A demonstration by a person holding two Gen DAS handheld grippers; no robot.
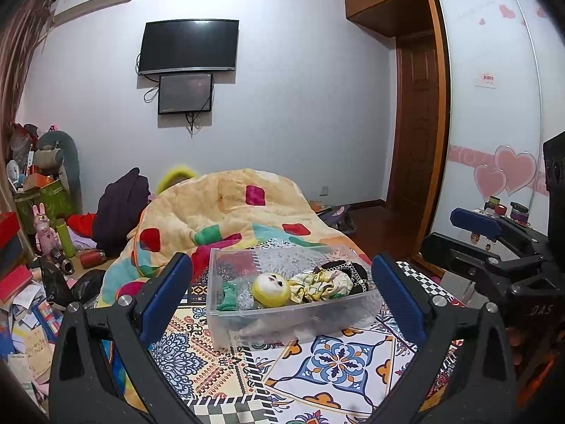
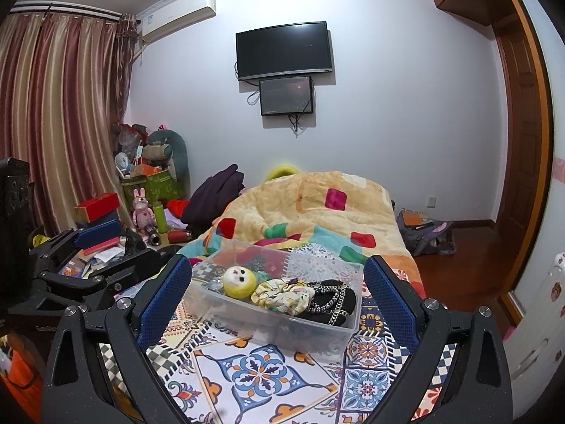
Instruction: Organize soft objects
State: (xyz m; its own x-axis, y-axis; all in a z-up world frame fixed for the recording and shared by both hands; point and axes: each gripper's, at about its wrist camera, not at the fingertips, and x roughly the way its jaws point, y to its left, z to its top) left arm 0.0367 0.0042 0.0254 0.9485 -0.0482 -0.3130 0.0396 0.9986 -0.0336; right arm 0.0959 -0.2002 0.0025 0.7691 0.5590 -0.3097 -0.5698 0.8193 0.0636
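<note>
A clear plastic bin (image 1: 282, 321) (image 2: 339, 332) stands on the patterned bedsheet (image 1: 339, 360) (image 2: 261, 378). Inside lie a yellow doll head (image 1: 271, 289) (image 2: 238, 282), a floral scrunchie (image 1: 323, 284) (image 2: 282, 295), a black item with chains (image 1: 356, 275) (image 2: 332, 300) and a green cloth piece (image 1: 229, 295). My left gripper (image 1: 282, 293) is open and empty, its blue pads either side of the bin, held short of it. My right gripper (image 2: 279, 300) is open and empty likewise. Each gripper shows at the edge of the other's view: the right one (image 1: 476, 222), the left one (image 2: 99, 233).
A rumpled patchwork quilt (image 1: 226, 212) (image 2: 317, 208) lies behind the bin with dark clothing (image 1: 120, 208) beside it. Cluttered boxes, bottles and papers (image 1: 35, 247) (image 2: 116, 222) fill the left side. A wardrobe (image 1: 494, 106) and a door stand on the right; a bag (image 2: 423, 229) lies on the floor.
</note>
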